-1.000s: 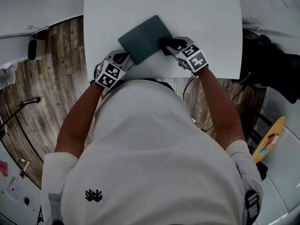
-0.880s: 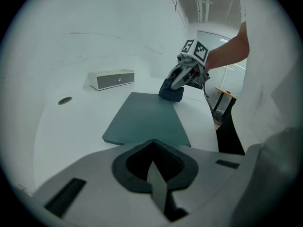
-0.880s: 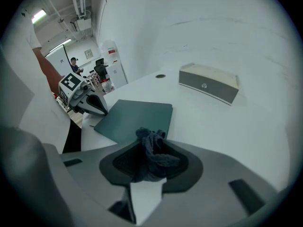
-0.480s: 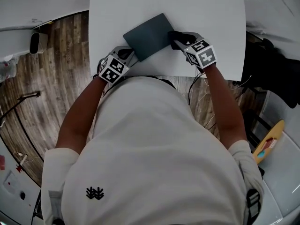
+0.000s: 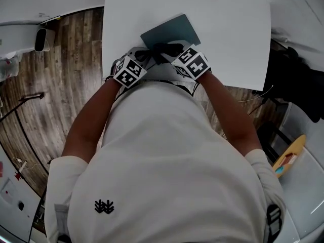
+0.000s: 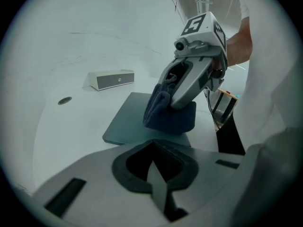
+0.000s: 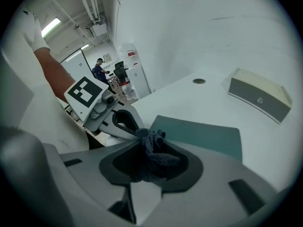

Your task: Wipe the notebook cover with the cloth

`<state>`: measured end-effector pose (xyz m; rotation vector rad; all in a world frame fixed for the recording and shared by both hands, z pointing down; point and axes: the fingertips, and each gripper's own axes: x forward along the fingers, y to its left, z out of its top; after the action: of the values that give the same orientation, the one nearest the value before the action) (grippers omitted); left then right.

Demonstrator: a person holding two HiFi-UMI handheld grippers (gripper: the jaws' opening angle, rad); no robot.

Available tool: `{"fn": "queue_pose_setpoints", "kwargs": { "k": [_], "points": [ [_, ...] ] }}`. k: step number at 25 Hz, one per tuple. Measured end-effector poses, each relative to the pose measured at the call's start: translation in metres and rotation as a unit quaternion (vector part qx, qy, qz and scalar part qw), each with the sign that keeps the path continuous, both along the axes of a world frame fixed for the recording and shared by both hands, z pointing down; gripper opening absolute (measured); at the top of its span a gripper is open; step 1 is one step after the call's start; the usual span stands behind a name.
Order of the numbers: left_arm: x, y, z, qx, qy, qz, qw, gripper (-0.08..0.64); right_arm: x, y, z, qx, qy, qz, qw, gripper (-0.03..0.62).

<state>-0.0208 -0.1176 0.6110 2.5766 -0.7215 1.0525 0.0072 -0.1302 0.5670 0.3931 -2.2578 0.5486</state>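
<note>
Right hand-held gripper [image 5: 168, 51]: jaws clamped on the bunched dark cloth [image 7: 152, 156], which is pressed onto the notebook's near part.
Left hand-held gripper [image 5: 145, 58]: jaws closed together with nothing visible between them; its tips are at the notebook's near-left edge, just beside the cloth.
Notebook [image 5: 173, 29]: teal cover, lying flat on the white desk [image 5: 233, 39].
Grey box [image 7: 259, 100]: on the desk beyond the notebook, apart from it.

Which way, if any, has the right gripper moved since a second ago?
Yes, the right gripper slid left from the right edge of the notebook to its near corner.
</note>
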Motion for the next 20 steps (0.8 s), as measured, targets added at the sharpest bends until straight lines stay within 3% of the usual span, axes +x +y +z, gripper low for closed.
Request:
{"fn": "queue_pose_setpoints", "kwargs": {
  "k": [8, 20],
  "points": [
    [0.0, -0.001, 0.0, -0.002, 0.001, 0.001, 1.0, 0.005, -0.012, -0.005, 0.007, -0.012, -0.002, -0.007, 1.0, 0.12],
    [-0.001, 0.001, 0.0, -0.003, 0.001, 0.003, 1.0, 0.005, 0.056, -0.05, 0.012, 0.009, 0.033, 0.041, 0.999, 0.12]
  ]
}}
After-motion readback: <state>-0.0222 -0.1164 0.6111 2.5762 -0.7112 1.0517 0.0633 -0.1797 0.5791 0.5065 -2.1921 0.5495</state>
